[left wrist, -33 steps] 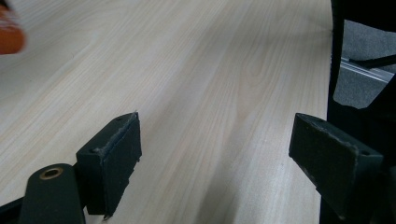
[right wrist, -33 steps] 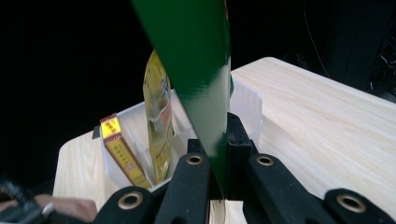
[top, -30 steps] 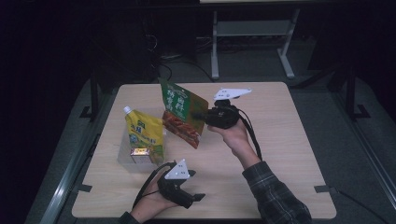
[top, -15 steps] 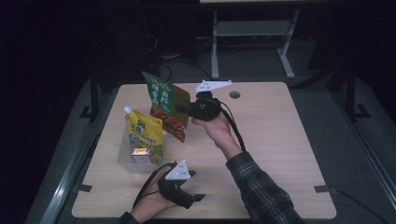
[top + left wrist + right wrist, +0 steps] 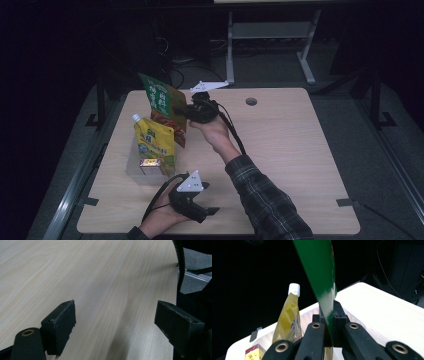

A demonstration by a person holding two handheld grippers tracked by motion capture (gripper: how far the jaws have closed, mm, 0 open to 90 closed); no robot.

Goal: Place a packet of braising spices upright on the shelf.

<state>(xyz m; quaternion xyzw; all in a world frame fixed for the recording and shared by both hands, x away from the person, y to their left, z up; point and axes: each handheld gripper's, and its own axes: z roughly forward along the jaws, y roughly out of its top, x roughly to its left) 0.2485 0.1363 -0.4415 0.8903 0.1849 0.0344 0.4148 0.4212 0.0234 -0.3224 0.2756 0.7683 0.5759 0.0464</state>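
Right claw (image 5: 181,112): clamped on green packet (image 5: 161,100), held upright, upper centre-left of high view. Just below: yellow pouch (image 5: 155,142), small box (image 5: 150,163). Left claw (image 5: 212,211): wide, empty, low on table (image 5: 300,165).

Wood table (image 5: 300,165): clear tub (image 5: 136,172) w/ yellow pouch (image 5: 154,142), small box (image 5: 150,164).

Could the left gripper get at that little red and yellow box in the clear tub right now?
Probably yes. The left gripper is open, holds nothing, and rests on the table close to the clear tub. The small box sits at the tub's near side, though the yellow pouch crowds it.
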